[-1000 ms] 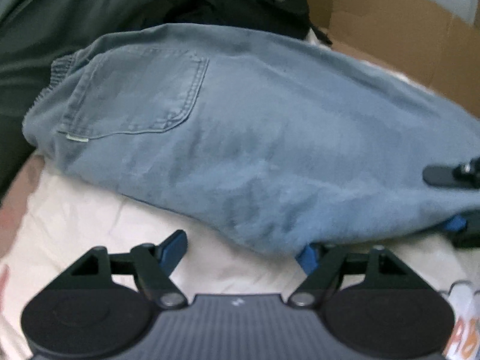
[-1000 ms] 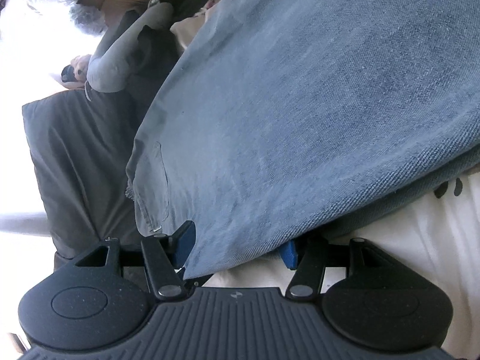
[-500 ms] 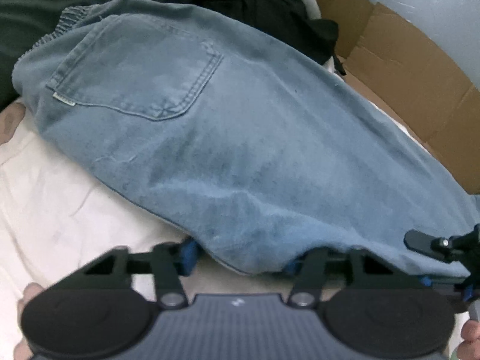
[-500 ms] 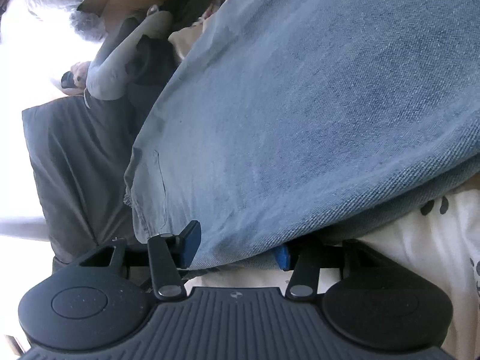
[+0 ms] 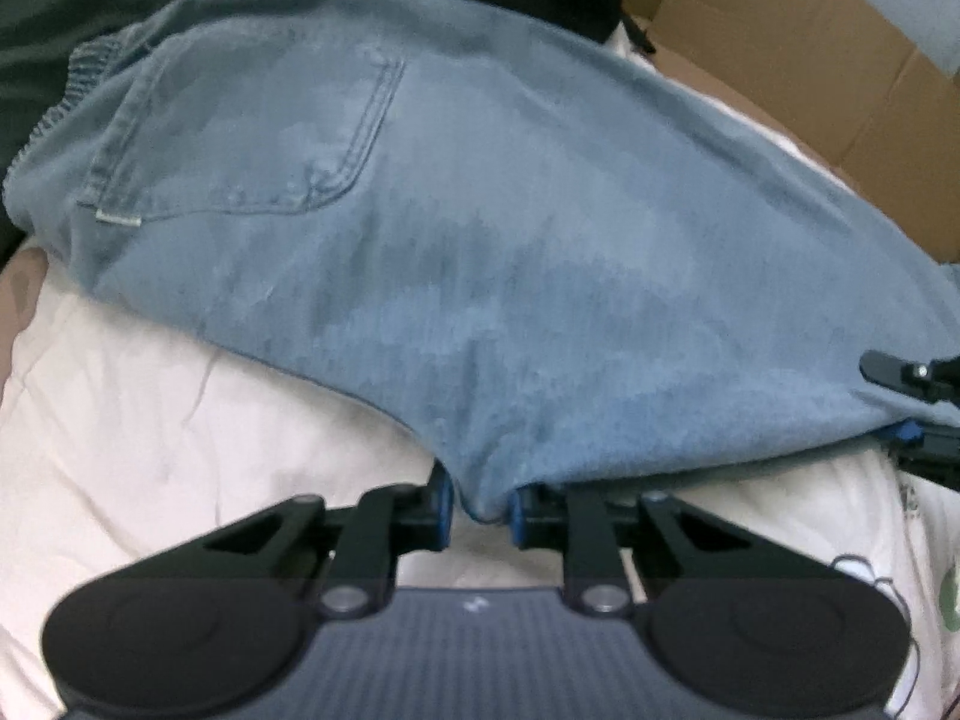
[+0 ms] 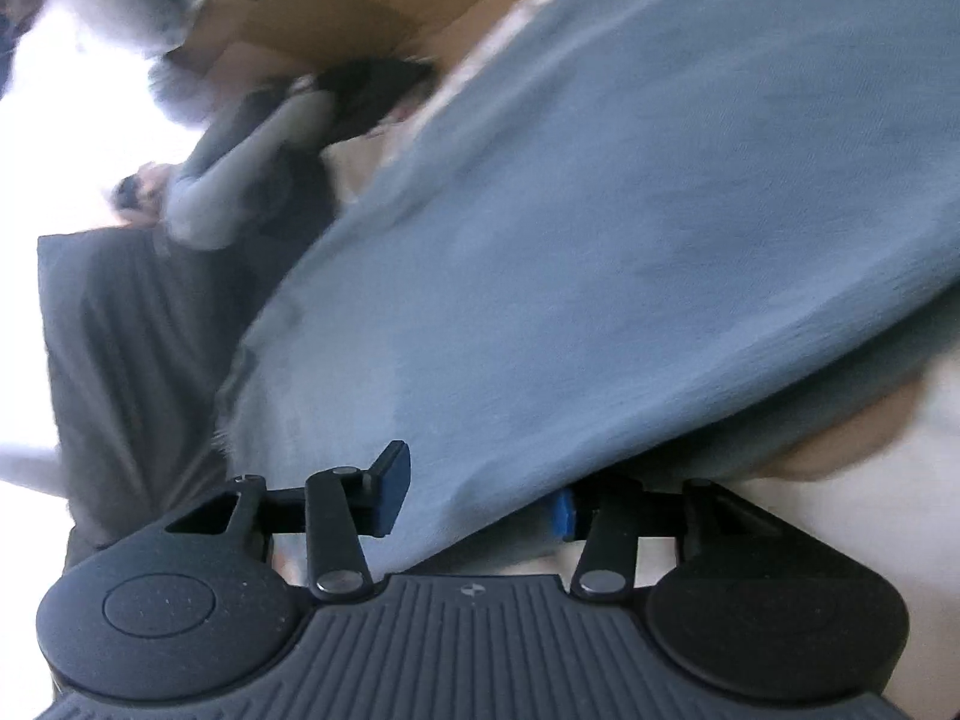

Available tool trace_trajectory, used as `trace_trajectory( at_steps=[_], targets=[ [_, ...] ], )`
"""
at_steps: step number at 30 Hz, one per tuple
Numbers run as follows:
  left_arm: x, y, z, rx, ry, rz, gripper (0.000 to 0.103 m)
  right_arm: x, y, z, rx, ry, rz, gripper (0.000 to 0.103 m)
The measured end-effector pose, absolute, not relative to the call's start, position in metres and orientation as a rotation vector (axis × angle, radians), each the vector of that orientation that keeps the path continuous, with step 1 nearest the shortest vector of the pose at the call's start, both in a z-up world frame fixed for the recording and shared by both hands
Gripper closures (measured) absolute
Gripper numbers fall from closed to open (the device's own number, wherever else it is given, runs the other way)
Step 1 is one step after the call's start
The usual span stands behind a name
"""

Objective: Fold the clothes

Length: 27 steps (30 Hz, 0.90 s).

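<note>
The left hand-held gripper [image 5: 478,510] sits at the bottom centre of its own view, angled steeply downward; its jaws have just been closing, and the blue pads now pinch a fold of the jeans [image 5: 480,240] between them. The right hand-held gripper [image 6: 480,495] (also seen at the right edge of the left view) has jaws that have just been closing too, with the jeans' edge between them; contact by the right-hand pad is hidden.
</note>
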State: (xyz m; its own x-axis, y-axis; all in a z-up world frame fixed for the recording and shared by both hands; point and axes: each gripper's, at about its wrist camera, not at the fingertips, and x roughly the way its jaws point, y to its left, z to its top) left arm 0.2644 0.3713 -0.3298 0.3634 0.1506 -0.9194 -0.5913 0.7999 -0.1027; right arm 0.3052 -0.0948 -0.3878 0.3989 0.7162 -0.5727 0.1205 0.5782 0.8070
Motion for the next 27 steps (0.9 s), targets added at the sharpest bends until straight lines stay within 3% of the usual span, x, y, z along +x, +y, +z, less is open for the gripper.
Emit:
trace_trajectory(
  at_steps=[2,11,18,27],
  targets=[
    [0.265,0.372,-0.330,-0.456,1.113,0.490,0.085,0.302,-0.105,-0.393,0.915,1.126,0.429,0.077],
    [0.256,0.362,-0.311,-0.327,1.173,0.403,0.089,0.285,-0.148,-0.390,0.922,1.088,0.357,0.076],
    [0.261,0.358,-0.292,-0.309,1.111,0.360,0.088,0.269,-0.177,-0.383,0.911,1.053,0.307,0.078],
    [0.292,0.353,-0.319,-0.290,1.089,0.317,0.084,0.257,-0.223,-0.383,0.930,1.000,0.183,0.071]
  ],
)
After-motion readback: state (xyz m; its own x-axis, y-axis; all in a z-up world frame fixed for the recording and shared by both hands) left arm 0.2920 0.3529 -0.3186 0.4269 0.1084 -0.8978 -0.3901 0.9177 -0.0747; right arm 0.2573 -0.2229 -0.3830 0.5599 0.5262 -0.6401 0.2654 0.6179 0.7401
